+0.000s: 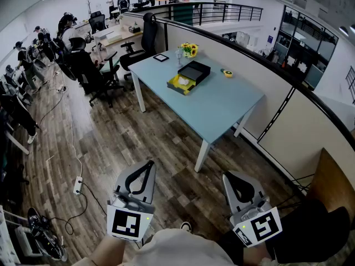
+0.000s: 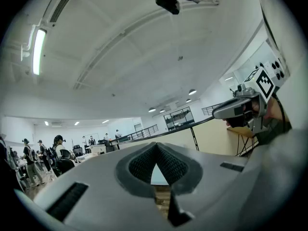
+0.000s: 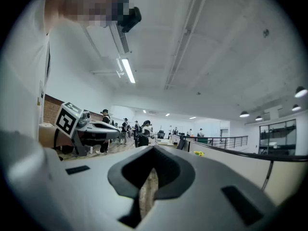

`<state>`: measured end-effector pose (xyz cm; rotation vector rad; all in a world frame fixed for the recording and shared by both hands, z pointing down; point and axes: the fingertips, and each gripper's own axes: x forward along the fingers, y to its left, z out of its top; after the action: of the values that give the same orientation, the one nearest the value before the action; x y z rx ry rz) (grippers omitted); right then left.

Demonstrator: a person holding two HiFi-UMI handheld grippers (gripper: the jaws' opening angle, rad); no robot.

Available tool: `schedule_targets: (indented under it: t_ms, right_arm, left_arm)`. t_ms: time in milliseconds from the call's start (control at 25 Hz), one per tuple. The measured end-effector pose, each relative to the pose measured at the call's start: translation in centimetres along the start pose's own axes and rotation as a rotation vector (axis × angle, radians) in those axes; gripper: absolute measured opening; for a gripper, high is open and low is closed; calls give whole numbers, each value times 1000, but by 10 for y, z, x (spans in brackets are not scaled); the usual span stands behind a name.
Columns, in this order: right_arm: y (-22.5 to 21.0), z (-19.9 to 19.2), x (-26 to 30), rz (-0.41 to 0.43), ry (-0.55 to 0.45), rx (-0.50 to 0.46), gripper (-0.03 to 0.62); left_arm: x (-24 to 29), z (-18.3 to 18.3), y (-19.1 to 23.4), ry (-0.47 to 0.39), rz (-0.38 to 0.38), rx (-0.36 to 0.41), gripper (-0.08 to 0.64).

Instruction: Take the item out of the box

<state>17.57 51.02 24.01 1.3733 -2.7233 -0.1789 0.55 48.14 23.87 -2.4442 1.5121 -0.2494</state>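
A black box (image 1: 195, 71) lies open on the light-blue table (image 1: 222, 107), far ahead of me. A yellow item (image 1: 181, 82) rests in its open front part. Both grippers hang low over the wooden floor, well short of the table. My left gripper (image 1: 149, 164) is shut with nothing in it, and its tips meet in the left gripper view (image 2: 155, 146). The right gripper (image 1: 228, 176) is also shut and empty, its jaws closed together in the right gripper view (image 3: 153, 149). Both gripper views point up toward the ceiling and show little of the table.
On the table stand a vase of yellow flowers (image 1: 189, 50), a small dark tablet (image 1: 161, 57) and a yellow tape measure (image 1: 227, 73). A curved railing wall (image 1: 266, 76) runs behind the table. Office chairs (image 1: 89, 71), desks and people fill the left. A cable and power strip (image 1: 77, 186) lie on the floor.
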Motion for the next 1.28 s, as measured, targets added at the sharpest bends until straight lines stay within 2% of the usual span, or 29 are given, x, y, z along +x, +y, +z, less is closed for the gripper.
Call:
schedule_targets:
  t_ms: [280, 640, 680, 720, 760, 800, 920, 1280]
  right_arm:
    - [-13, -3, -9, 9, -56, 62, 3]
    - [-30, -17, -15, -9, -55, 83, 5]
    - [-31, -19, -16, -13, -56, 94, 17]
    - [-31, -20, -17, -17, -60, 105, 98]
    - [-33, -21, -18, -22, -64, 110, 224]
    - [-36, -21, -18, -32, -66, 107, 311]
    - [-46, -27, -15, -59, -46, 84, 362]
    - [-53, -47, 5, -32, -2, 79, 370]
  left_arm:
    - [9, 0, -14, -2, 5, -12, 3]
    - [17, -2, -28, 6, 27, -22, 3]
    - [16, -1, -28, 6, 36, -30, 3]
    - [16, -1, -29, 8, 43, -37, 3]
    - [15, -1, -29, 14, 49, -38, 3]
    - [15, -2, -30, 21, 53, -35, 3]
    - [20, -5, -31, 32, 55, -21, 3]
    - [41, -15, -29, 45, 50, -27, 3]
